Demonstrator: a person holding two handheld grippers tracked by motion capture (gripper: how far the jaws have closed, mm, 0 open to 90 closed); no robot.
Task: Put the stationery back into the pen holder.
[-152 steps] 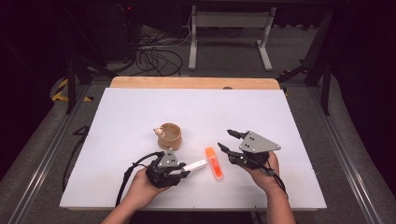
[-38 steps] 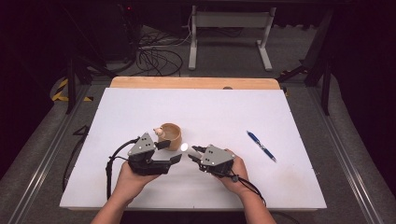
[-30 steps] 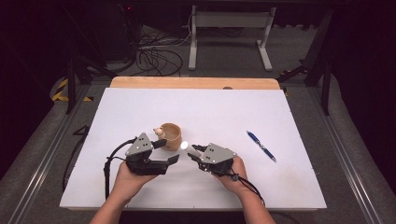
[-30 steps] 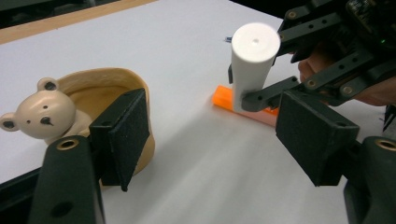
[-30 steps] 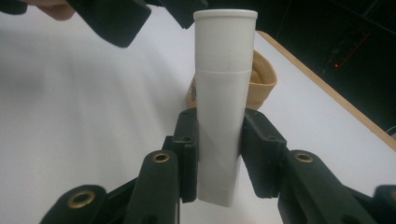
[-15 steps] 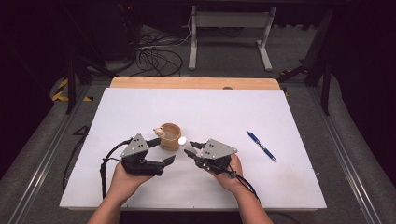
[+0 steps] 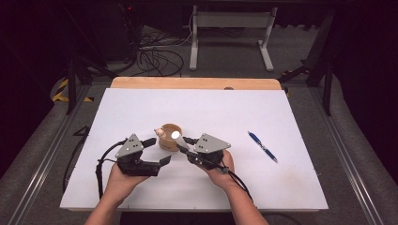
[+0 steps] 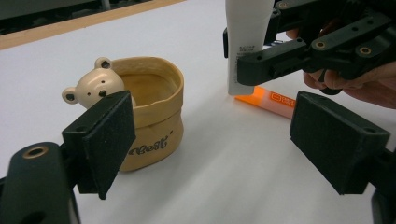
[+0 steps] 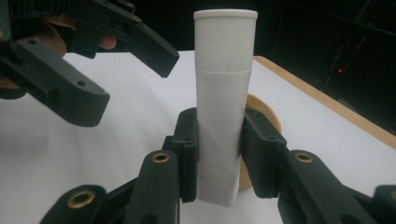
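Observation:
A white tube (image 9: 223,116) with a white cap (image 7: 176,135) stands upright in my right gripper (image 9: 217,156), whose pads press on its lower body from both sides. In the high view the right gripper (image 7: 184,144) holds the tube just right of a tan bear-faced cup (image 7: 168,137). My left gripper (image 7: 157,151) sits left of the tube and in front of the cup (image 8: 147,116). Its jaws have just been opening and nothing is between them. An orange object (image 8: 271,99) lies flat on the table under the right gripper.
A blue pen (image 7: 263,146) lies on the white table (image 7: 225,110) to the right of my hands. A wooden edge (image 7: 195,83) runs along the far side. Cables trail from both grippers toward the near edge.
The left gripper's jaws have spread apart and drawn a little left, away from the tube. The right gripper has shifted slightly toward the cup with the tube in it.

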